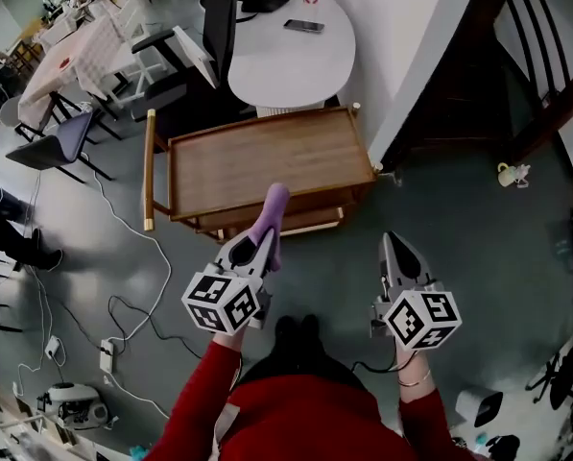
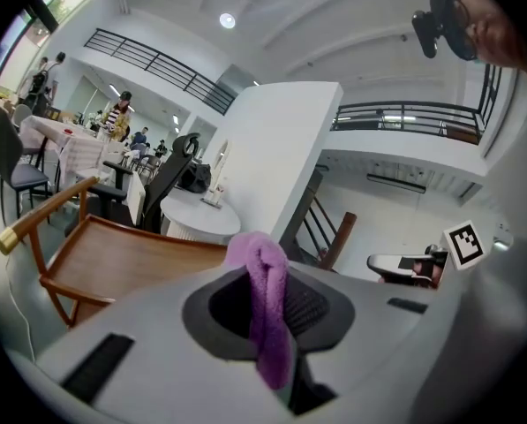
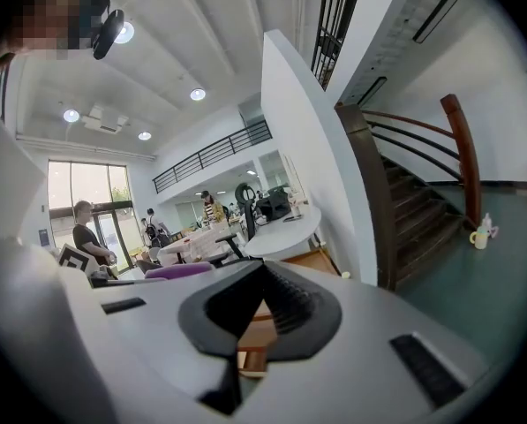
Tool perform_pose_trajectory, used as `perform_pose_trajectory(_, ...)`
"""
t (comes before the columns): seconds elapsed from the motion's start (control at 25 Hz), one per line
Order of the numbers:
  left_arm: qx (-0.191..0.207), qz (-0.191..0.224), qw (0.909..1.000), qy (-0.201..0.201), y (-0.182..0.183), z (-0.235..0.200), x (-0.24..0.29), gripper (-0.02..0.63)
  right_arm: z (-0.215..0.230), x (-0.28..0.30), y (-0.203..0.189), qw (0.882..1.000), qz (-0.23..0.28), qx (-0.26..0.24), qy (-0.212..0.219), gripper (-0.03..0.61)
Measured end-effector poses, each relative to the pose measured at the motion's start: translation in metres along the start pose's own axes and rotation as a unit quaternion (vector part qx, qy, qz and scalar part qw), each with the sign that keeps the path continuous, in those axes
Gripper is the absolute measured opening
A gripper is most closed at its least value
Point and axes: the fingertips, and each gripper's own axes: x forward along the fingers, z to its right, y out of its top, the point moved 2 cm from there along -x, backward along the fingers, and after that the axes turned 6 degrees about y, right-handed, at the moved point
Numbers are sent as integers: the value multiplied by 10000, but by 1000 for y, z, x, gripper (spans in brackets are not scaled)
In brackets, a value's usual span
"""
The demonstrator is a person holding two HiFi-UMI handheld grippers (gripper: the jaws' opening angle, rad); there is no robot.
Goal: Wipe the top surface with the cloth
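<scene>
Left claw [image 1: 260, 246] is clamped on the purple cloth [image 1: 271, 211], held at the near edge of the wooden table [image 1: 267, 157] and seemingly not touching it, right claw [image 1: 395, 250] is pinched shut on nothing, so I'd say wiping hasn't started.

a wooden tray-top cart [image 1: 257, 161] stands on the grey floor [image 1: 478, 229], just beside a white round table [image 1: 286, 60].
</scene>
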Motion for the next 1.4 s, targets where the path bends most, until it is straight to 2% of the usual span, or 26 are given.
perform_pose_trajectory(0.16,-72,-279,9986,-444,-28,25,43,54,15,-13,-25,9994,-221,115,-259,11)
perform_pose_trajectory(0.4,224,-449,9912,-1222,-71,99,154,54,54,-27,-52,9974,-357,156,-604,12)
perform_pose_trajectory(0.52,380,-528,9891,-1319,-96,121,188,54,70,-29,-72,9962,-490,196,-696,11)
perform_pose_trajectory(0.68,414,-648,9896,-1216,-119,125,209,54,82,-26,-94,9941,-683,350,-771,11)
perform_pose_trajectory(0.88,433,-651,9952,-594,-131,100,235,54,90,-14,-108,9934,-791,476,-686,12)
perform_pose_trajectory(1.04,484,-599,9970,65,-130,50,236,54,85,13,-121,9934,-999,466,-319,12)
perform_pose_trajectory(1.28,407,-132,9943,974,-106,-55,157,54,45,67,-148,9867,-1502,298,547,11)
perform_pose_trajectory(1.4,110,35,9844,1757,-96,-139,93,53,8,93,-166,9791,-1760,200,1000,12)
